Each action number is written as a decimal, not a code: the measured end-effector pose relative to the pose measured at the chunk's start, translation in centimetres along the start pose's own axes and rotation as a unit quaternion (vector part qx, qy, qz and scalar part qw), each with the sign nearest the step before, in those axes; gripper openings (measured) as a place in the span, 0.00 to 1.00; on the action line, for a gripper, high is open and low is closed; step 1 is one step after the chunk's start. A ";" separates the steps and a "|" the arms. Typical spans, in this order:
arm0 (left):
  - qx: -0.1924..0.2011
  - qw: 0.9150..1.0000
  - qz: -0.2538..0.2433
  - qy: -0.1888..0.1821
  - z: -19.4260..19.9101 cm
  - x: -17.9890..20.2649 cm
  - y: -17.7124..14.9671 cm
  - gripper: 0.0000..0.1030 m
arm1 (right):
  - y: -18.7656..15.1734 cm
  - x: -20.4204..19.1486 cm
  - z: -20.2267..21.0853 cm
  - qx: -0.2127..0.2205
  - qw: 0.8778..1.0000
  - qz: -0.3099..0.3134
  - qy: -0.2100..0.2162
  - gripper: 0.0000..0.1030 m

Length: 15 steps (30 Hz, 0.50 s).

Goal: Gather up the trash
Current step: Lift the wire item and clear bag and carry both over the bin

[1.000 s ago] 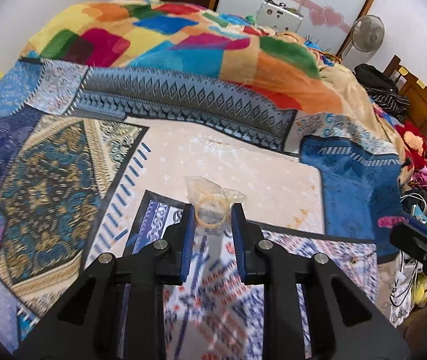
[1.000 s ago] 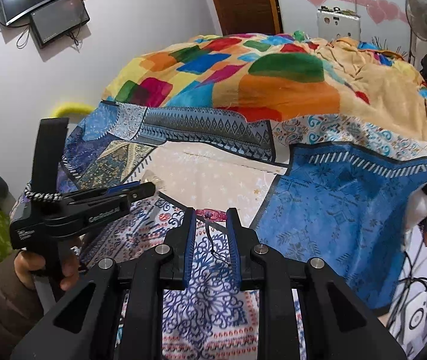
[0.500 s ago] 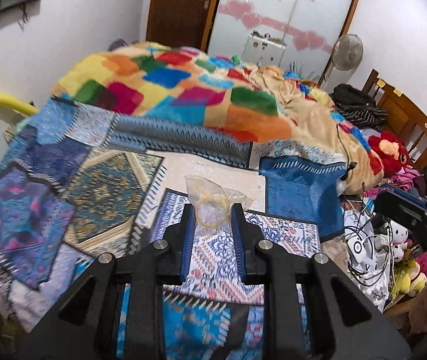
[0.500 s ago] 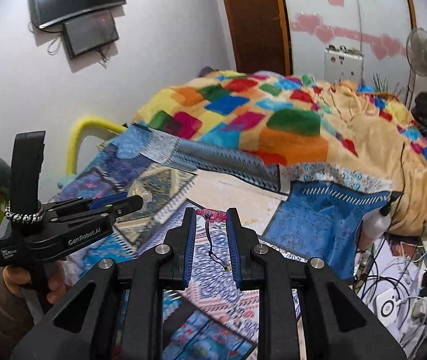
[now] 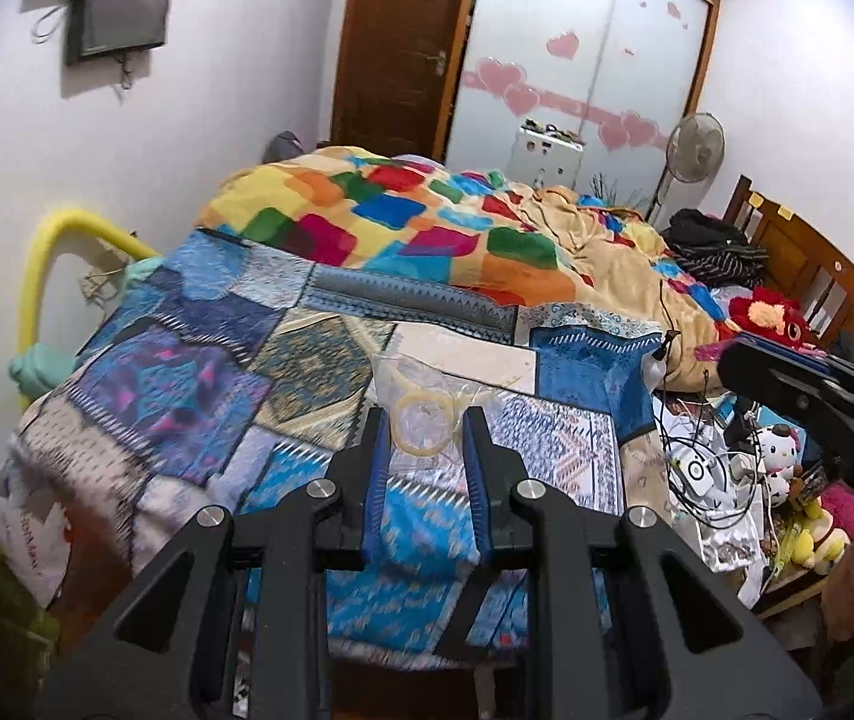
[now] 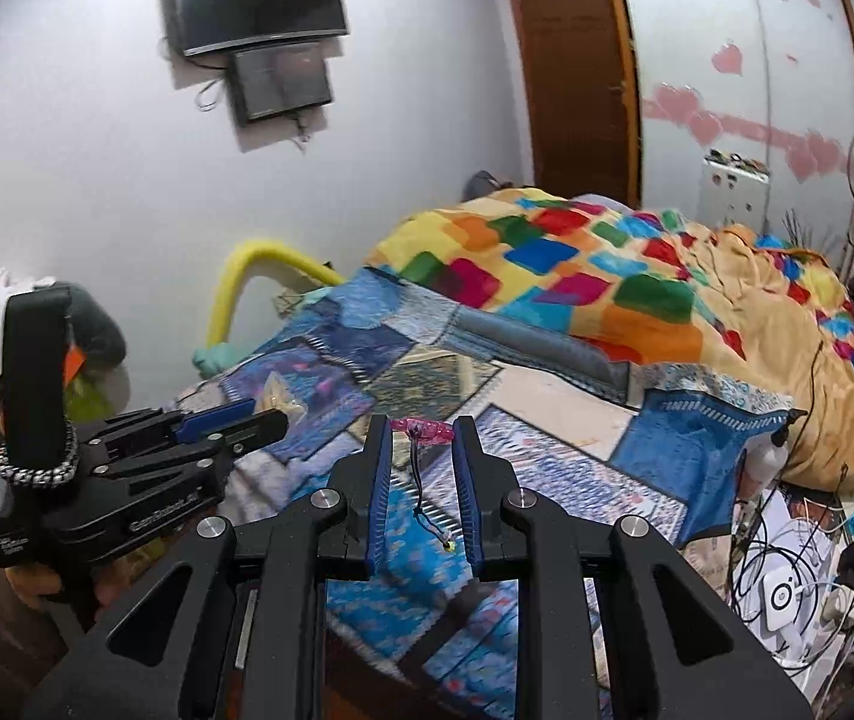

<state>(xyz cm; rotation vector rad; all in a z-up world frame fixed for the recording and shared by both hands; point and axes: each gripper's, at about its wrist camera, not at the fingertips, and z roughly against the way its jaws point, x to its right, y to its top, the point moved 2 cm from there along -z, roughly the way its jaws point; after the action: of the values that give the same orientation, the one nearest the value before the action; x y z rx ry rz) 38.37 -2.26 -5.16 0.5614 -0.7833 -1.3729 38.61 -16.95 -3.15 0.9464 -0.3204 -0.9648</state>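
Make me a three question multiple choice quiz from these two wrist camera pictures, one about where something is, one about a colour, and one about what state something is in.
1. Where is the standing fan?
A. on the bed
B. by the wardrobe with the heart stickers
C. under the wall screens

2. What colour is the small piece held across the tips of the right gripper?
A. pink
B. green
C. white

3. What state is the left gripper in?
A. wide open and empty
B. closed on a clear plastic bag
C. closed on a sock

Answers:
1. B, its round head stands in front of the wardrobe doors.
2. A, the pink piece spans the fingertips, a thin dark cord hanging below.
3. B, the clear plastic bag with a yellowish ring sits pinched between the pads.
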 end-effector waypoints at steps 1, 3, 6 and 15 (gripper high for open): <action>0.003 1.000 0.004 0.002 1.2 -0.6 -0.6 0.23 | -0.3 -1.1 0.4 0.001 1.000 0.007 0.003 0.18; 0.008 1.000 0.009 0.010 3.5 -1.6 -1.7 0.23 | -0.7 -2.4 0.9 0.001 1.000 0.014 0.008 0.18; 0.016 0.999 0.021 0.019 6.5 -3.4 -3.2 0.23 | -1.5 -4.9 1.4 -0.002 0.999 0.024 0.024 0.18; 0.037 0.996 0.049 0.064 13.2 -8.4 -7.7 0.23 | -4.0 -12.0 1.0 -0.024 0.995 0.063 0.072 0.18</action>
<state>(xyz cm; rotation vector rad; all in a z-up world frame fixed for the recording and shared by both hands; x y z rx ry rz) 23.12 6.21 -3.95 0.6547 -0.7489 -1.2101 29.09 -8.65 -3.81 0.9344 -0.2310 -0.7810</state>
